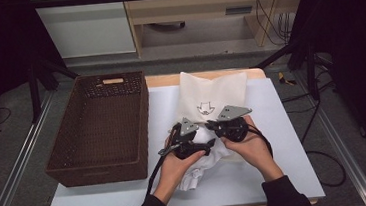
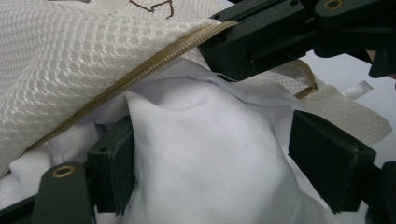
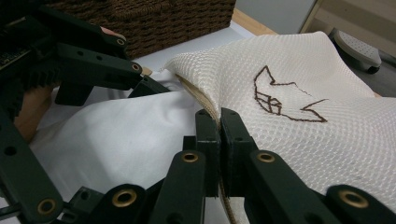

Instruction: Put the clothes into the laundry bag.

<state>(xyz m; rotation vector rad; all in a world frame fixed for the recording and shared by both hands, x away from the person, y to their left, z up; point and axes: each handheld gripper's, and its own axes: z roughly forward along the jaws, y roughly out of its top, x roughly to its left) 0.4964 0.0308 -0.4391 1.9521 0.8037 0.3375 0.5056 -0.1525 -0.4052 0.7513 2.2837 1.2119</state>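
At the table's (image 1: 282, 174) near edge, both forearms are being brought in from below. The white garment (image 2: 210, 158) is being straddled by the left gripper (image 1: 190, 143); its jaws are standing apart on either side of the cloth, w/ no pinch visible, though one pad is lying against a fold. The garment is lying bunched near the table's middle, partly tucked into the mouth of the mesh laundry bag (image 1: 213, 93). The bag's zipper edge (image 3: 205, 109) is being clamped by the right gripper (image 3: 219, 135), jaws closed tight on it, and is being held raised over the garment. The bag, w/ a brown stitched motif (image 3: 280, 98), is lying toward the far edge. A brown wicker basket (image 1: 100, 130) is sitting along the left edge.
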